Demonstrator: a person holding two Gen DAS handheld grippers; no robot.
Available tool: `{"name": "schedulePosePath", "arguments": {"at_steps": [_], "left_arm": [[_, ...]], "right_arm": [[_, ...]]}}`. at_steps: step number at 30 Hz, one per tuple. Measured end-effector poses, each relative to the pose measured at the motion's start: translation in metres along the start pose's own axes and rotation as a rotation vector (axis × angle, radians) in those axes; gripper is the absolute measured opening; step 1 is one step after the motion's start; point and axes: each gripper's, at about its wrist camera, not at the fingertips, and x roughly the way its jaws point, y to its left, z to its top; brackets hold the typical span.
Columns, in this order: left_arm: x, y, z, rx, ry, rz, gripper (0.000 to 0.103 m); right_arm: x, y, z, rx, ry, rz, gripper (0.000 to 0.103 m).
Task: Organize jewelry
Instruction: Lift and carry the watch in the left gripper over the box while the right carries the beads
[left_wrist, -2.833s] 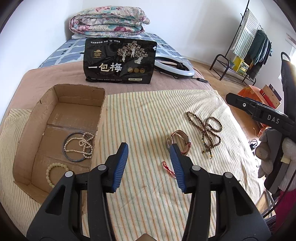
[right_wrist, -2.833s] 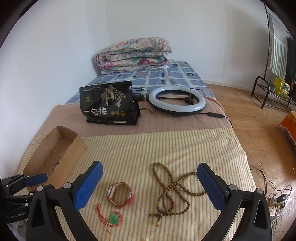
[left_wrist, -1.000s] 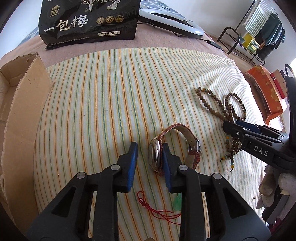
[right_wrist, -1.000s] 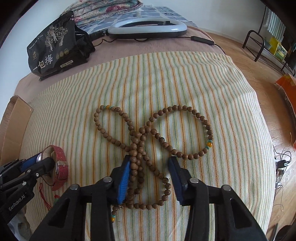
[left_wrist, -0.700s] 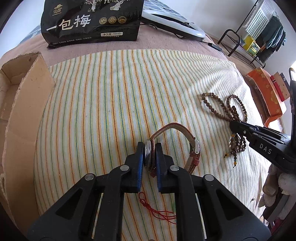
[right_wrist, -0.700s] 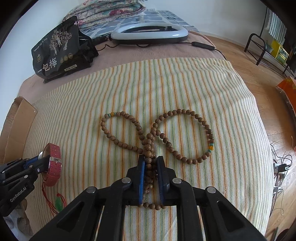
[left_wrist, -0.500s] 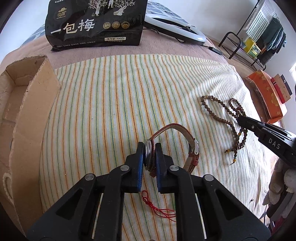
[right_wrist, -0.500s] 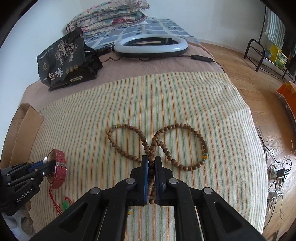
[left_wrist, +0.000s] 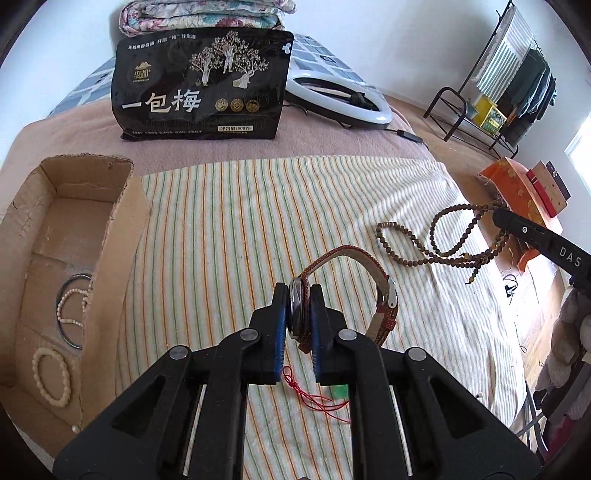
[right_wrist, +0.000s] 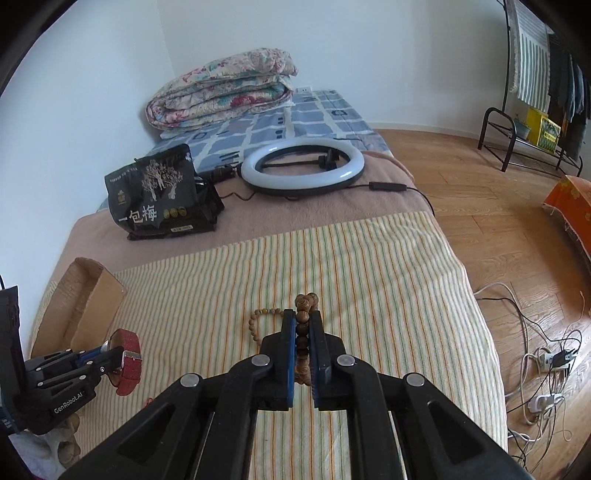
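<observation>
At 9 o'clock in the left wrist view, the open brown cardboard box lies on the striped yellow bed cover, holding a dark metal bangle and 2 pale bead strands. At centre, the left gripper pinches the face of the red-strapped wristwatch between its blue fingers, above a red cord with a green pendant at 6 o'clock. At 3 o'clock, the right gripper has its fingers pressed on the long brown wooden bead necklace, its loops trailing onto the cover
</observation>
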Motion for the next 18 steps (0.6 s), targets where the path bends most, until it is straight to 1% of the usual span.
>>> {"name": "schedulePosePath", "arguments": {"at_steps": [9, 18], "left_arm": [[-0.042, 0.013, 0.0, 0.016, -0.07, 0.006, 0.009], [-0.08, 0.044, 0.001, 0.001, -0.115, 0.045, 0.009]], "right_arm": [[-0.038, 0.031, 0.013, -0.038, -0.105, 0.052, 0.004], [-0.065, 0.071, 0.018, -0.082, -0.178, 0.12, 0.004]]}}
